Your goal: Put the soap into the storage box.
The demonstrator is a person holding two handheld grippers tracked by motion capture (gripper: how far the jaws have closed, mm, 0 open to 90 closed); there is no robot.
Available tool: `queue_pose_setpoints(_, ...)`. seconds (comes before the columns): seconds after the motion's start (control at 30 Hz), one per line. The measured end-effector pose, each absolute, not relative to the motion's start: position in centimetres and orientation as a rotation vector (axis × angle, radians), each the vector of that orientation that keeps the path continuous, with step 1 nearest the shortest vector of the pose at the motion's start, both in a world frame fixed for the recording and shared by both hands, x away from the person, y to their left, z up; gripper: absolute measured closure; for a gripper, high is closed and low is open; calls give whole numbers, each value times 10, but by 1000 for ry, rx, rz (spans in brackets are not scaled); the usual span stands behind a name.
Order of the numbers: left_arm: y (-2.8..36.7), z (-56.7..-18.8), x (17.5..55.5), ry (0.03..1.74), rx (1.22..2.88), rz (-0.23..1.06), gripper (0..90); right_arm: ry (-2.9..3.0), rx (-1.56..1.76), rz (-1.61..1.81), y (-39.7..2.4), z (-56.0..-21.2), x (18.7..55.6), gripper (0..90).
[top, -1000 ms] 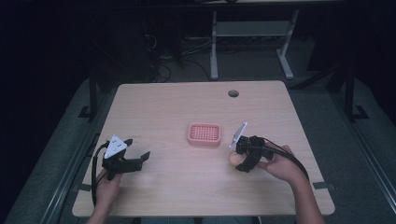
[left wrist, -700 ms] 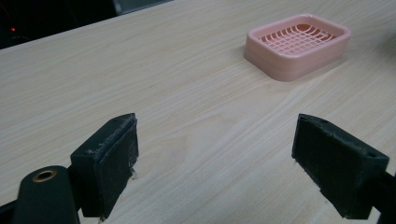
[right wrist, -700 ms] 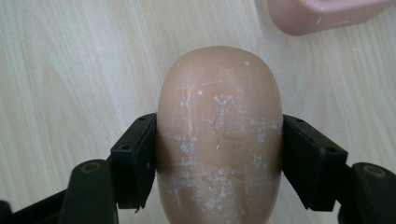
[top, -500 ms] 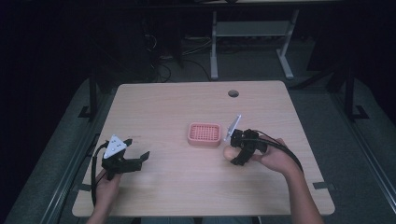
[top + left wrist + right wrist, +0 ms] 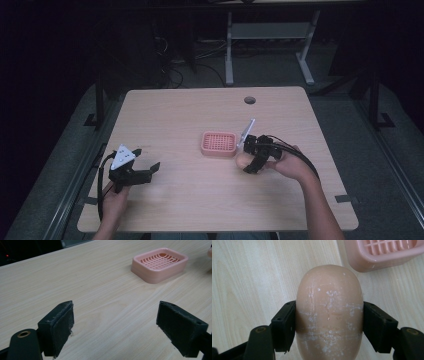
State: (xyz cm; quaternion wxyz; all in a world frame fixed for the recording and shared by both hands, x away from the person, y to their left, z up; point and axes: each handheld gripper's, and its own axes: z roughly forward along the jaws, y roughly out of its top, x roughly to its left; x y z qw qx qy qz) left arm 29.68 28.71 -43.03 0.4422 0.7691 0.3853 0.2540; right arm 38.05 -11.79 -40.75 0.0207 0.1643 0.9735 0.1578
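Soap (image 5: pixel 329 312) in right gripper (image 5: pixel 248 161) has neared dish (image 5: pixel 219 144).

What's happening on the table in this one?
A person works two handheld grippers at a wooden table. The right gripper is clamped on a rounded tan bar of soap, held just beside a pink slatted soap dish, not yet in it. The left gripper sits open near the table's left edge, holding nothing.
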Motion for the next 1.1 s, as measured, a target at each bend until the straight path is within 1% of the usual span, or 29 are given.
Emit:
queue_pose_setpoints(0.53,287,-430,296,958,1911,631,143,3029,495,493,-108,-403,392,315)
queue_pose_setpoints(0.87,287,-430,297,959,1910,629,143,3055,495,477,-106,-409,397,315)
queue_pose_setpoints(1.1,287,-430,297,957,1912,629,143,3051,489,464,-103,-405,400,315)
